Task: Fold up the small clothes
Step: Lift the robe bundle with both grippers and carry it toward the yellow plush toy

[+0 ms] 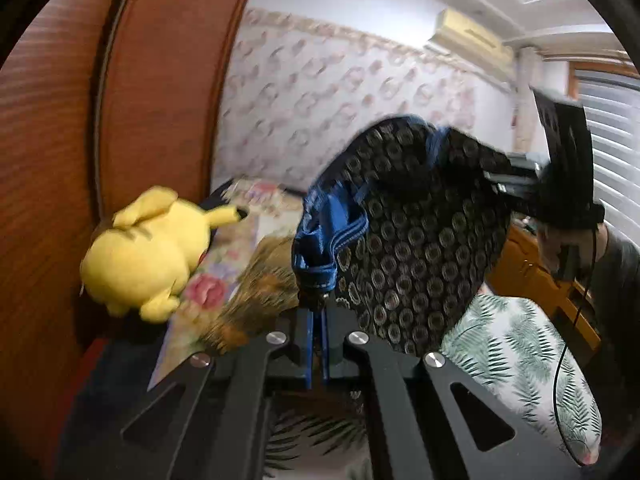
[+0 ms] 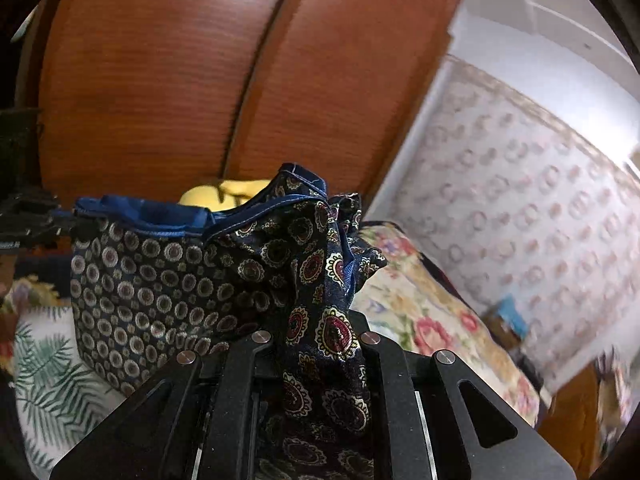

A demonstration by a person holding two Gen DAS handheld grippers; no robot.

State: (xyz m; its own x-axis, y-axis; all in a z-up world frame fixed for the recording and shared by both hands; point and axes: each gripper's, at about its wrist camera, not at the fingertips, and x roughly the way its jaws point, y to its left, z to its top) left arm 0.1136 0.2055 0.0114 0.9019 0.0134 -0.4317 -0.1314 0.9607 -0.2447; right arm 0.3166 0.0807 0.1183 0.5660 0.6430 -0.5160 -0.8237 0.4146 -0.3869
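One garment here: the dark patterned shorts (image 1: 404,236), navy with small round medallions and a blue waistband (image 1: 328,224), are up in the air at mid-frame in my left view, stretched between my two grippers. My left gripper (image 1: 316,320) has its blue-tipped fingers pressed together on the waistband's lower corner, just below centre. Over at the right edge of that same view, my right gripper (image 1: 516,184) is pinching the opposite end of the cloth, and my hand (image 1: 560,244) is just beneath it.

Switching to the right view: the shorts (image 2: 168,284) fill the centre and left, waistband (image 2: 160,220) running along the top edge, and a bunched fold spills straight down between the black arms of my right gripper (image 2: 320,344). The fabric covers the fingertips there, so I can't quite see the pads meet, but the cloth is clearly caught between them. My left gripper (image 2: 32,220) sits at the far left edge, blurred.

Outward now. One yellow plush toy (image 1: 144,248) lies at left in the left view, on one floral cover (image 1: 224,280). One palm-leaf print sheet (image 1: 516,356) is lower right. Two brown wardrobe doors (image 2: 168,72) fill the upper part of the right view, patterned wallpaper (image 2: 520,208) to the right. One air conditioner (image 1: 472,36) is upper right in the left view.
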